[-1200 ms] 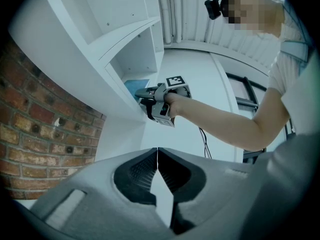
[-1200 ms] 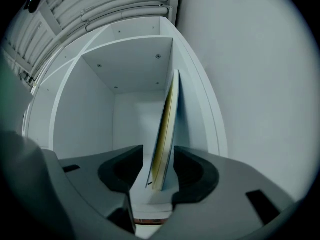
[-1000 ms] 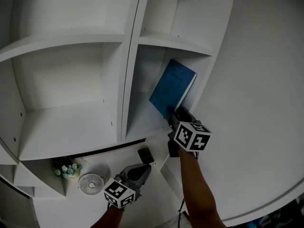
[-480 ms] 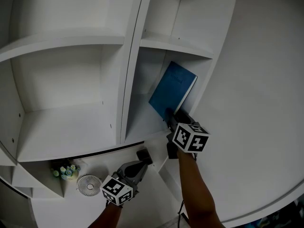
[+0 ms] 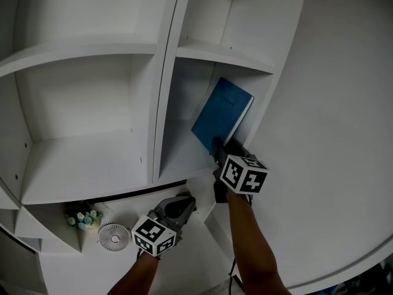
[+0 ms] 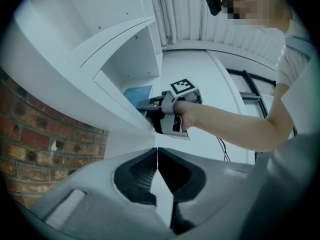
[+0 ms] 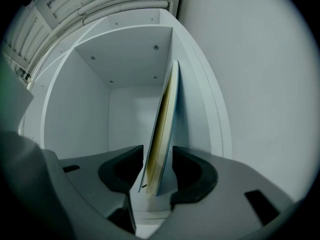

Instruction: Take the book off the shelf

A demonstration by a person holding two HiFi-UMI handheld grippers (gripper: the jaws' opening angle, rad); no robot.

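1. Two grippers in view, one per hand, in front of a white shelf (image 5: 92, 165) unit.
2. Book (image 5: 222, 112): blue cover, centre of the head view, inside the lower right compartment. Tilted, with the top corner leaning toward the compartment's right wall and the lower end toward the front edge of the board. Contact with the board not discernible.
3. Right gripper (image 5: 216, 145): just below centre of the head view, at the book's lower end. Clamped on the book, one jaw against each cover. Page edges facing the camera in the right gripper view, running up the middle of that frame.
4. Left gripper (image 5: 184, 200): lower centre of the head view, below the compartments, well apart from the book. Jaws closed together, tips touching, nothing between them.
5. Small fan (image 5: 112, 236) and bunch of flowers (image 5: 83, 217): lower left of the head view, side by side on a lower ledge, near the left gripper but not touching it.
6. Brick wall (image 6: 30, 134): left edge of the left gripper view, beside the white shelf side.
7. Forearm (image 5: 252, 244): lower centre-right of the head view, behind the right gripper.
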